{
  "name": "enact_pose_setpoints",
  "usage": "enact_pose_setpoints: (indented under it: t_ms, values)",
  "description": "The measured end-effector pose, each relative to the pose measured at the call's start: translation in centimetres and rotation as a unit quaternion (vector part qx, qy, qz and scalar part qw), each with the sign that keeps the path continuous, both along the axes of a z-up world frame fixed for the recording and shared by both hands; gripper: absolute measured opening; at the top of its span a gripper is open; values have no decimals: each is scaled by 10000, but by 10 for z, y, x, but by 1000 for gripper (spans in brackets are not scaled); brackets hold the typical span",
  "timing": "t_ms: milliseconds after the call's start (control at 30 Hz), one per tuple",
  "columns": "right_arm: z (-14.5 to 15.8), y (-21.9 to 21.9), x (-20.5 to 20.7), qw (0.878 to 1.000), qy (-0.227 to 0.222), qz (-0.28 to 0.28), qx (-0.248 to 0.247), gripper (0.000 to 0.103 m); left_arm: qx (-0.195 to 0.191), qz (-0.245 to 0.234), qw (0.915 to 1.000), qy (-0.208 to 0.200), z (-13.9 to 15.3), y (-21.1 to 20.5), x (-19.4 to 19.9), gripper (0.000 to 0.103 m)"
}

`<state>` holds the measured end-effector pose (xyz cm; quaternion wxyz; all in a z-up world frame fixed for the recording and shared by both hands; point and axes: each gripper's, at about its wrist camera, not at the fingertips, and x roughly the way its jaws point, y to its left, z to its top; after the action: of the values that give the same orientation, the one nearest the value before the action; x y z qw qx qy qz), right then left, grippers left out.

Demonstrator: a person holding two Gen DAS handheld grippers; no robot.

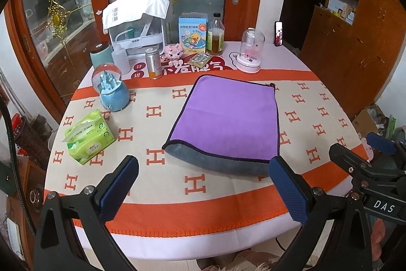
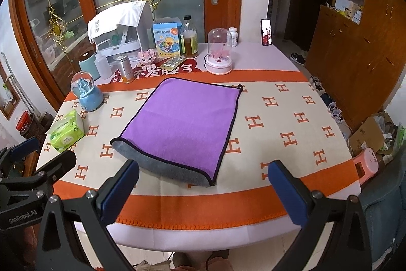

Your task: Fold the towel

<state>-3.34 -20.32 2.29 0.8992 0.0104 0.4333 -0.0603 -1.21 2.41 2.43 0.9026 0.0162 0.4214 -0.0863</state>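
Observation:
A purple towel (image 1: pixel 228 118) with a grey underside and dark trim lies folded on the table, its rounded fold edge toward me; it also shows in the right wrist view (image 2: pixel 182 126). My left gripper (image 1: pixel 203 184) is open and empty, held above the table's near edge just short of the fold. My right gripper (image 2: pixel 203 189) is open and empty at about the same height, near the towel's front right corner. Each gripper shows at the edge of the other's view: the right gripper (image 1: pixel 360 151), the left gripper (image 2: pixel 43 156).
The round table (image 1: pixel 203 217) carries an orange-and-cream cloth. A green tissue pack (image 1: pixel 88 136) and blue snow globe (image 1: pixel 111 90) stand left of the towel. Bottles, a box, a glass dome (image 1: pixel 250 52) and a phone (image 1: pixel 278 33) line the back.

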Motion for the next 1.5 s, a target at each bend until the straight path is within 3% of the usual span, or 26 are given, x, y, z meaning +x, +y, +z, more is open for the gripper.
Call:
enact_pose_setpoints:
  t_ms: [567,933,1133,1500]
  values:
    - [5,-1,-4,9992,-175,-312,-175,102,-79,-1,9999,-148,4,17,10,102]
    - [-10,-27,33,9998,-41,-208,30,102,-5,241,9995,-227,-5,21,43,102]
    - [-30,-34,61,9998,208,-67,37,102,53,159,9996,-215,-31,13,71,102]
    - [-99,-46,92,9960,803,304,258,100,1,-53,9983,573,-100,18,125,102]
